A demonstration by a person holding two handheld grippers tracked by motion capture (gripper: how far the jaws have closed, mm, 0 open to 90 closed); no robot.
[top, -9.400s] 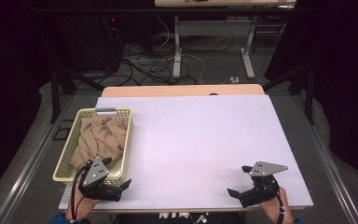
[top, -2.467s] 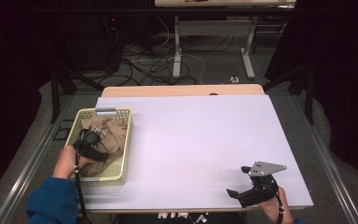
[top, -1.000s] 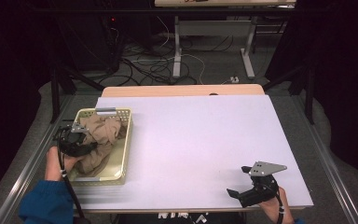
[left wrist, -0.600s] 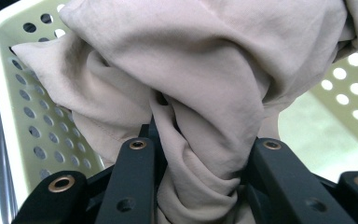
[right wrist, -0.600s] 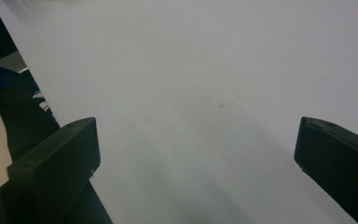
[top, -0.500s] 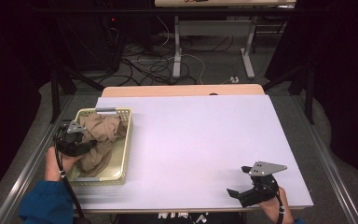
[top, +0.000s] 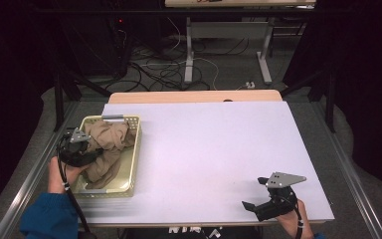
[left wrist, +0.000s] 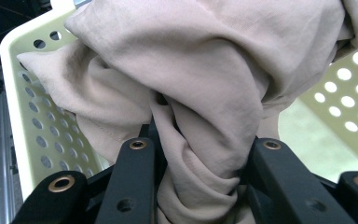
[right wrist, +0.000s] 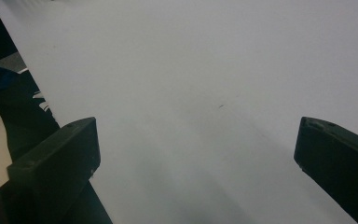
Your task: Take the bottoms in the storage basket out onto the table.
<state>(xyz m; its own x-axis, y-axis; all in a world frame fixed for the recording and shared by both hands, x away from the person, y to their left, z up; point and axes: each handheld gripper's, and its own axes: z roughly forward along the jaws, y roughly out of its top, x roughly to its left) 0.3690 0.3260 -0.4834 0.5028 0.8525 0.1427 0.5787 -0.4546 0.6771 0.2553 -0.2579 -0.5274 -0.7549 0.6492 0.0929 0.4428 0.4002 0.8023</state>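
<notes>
Bunching at mid-left of the high view, beige cloth (top: 108, 149) in the yellow basket (top: 135, 149), pinched between left gripper (left wrist: 200, 158) jaws. Right gripper (top: 258, 206), lower right, jaws spread, idle. Risk: dragging basket along, or slipping fabric.

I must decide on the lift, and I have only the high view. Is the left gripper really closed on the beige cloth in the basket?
Observer: Yes. In the left gripper view the left gripper pinches a bunched fold of the beige cloth between its jaws.
Operator: Is the cloth out of the basket?
Observer: No. Behind the cloth the basket shows its perforated wall close by, and part of the floor lies bare at the right.
Operator: And the right gripper, does it carry something?
Observer: Nothing. In the right gripper view the right gripper has its jaws wide apart over the bare white table.
</notes>
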